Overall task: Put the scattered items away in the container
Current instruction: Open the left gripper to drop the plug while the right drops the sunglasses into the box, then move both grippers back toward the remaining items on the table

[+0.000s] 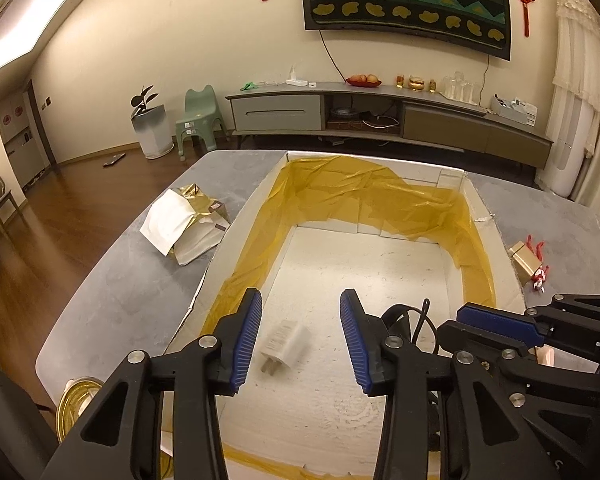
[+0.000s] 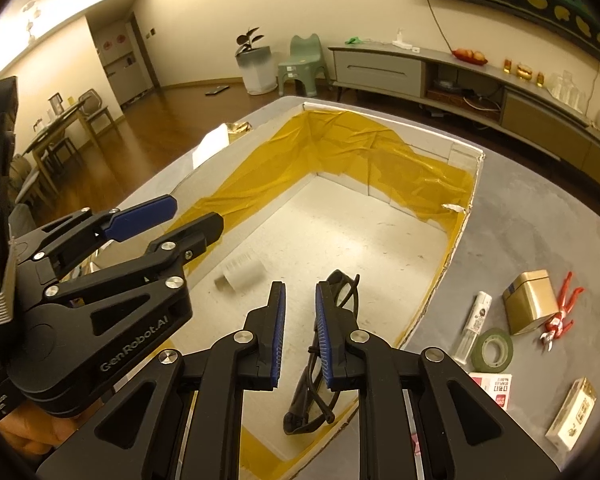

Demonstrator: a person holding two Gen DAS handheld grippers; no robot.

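Early stage: white box mid-frame holds only a white charger plug and black glasses. Left tool released, hovering over the plug. Right tool half-closed, empty, glasses under its right pad. Left on the bench, lower right: gold tin, tape roll, tube, red figure, packets; crumpled gold bag at left.

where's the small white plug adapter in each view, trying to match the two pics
Left wrist view: the small white plug adapter lies on the white floor of the box, low centre, between the left gripper's open fingers.
Right wrist view: it is left of centre, blurred, beside the left gripper.
Shared landmark: the box's yellow tape lining.
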